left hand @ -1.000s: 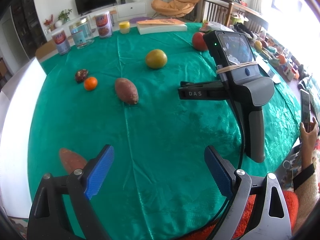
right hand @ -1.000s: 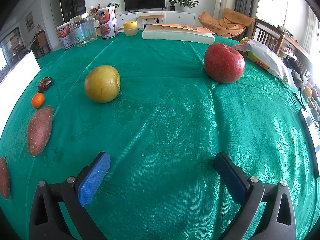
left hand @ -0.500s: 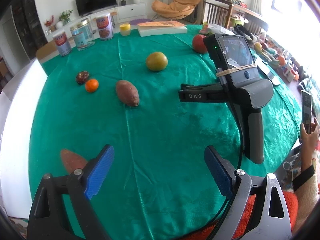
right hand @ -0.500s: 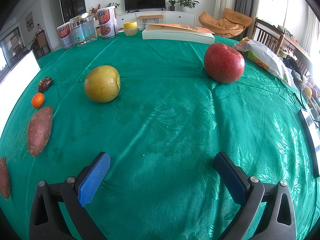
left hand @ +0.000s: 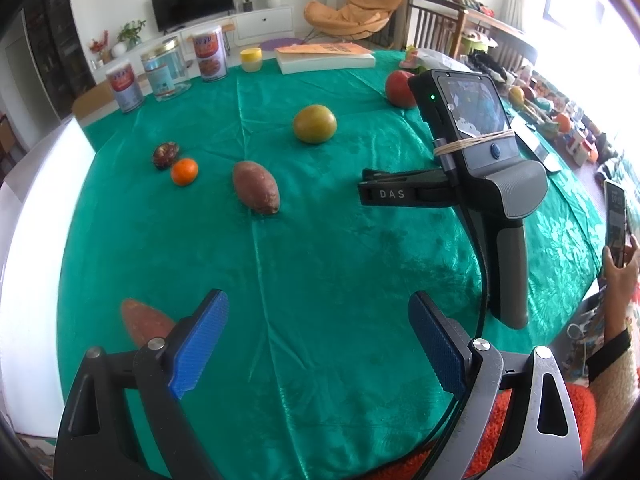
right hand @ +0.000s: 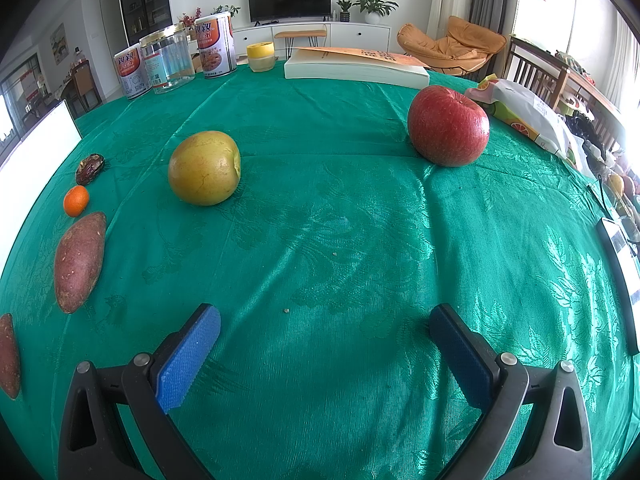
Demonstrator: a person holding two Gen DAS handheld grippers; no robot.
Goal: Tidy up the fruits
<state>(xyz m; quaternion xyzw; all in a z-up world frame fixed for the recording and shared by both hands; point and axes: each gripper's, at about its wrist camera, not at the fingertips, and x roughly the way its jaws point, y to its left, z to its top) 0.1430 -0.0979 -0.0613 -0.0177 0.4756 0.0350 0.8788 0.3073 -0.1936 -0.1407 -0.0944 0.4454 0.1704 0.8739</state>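
Both grippers, left [left hand: 318, 336] and right [right hand: 324, 344]: unmoved, jaws apart, empty; apple [right hand: 448, 126] and pear [right hand: 204, 167] untouched, sorting unstarted.

On the tablecloth [right hand: 360, 240]: apple [right hand: 448, 126] far right, pear [right hand: 204, 168] left of it; sweet potato [right hand: 80, 262] at left edge, tangerine [right hand: 76, 200] and date [right hand: 89, 168] behind it; tins [right hand: 212, 46] and book [right hand: 356, 66] along far edge

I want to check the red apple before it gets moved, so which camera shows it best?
The right wrist view: the red apple sits whole and large on the green cloth. The left wrist view shows it small, partly hidden behind the other gripper's body.
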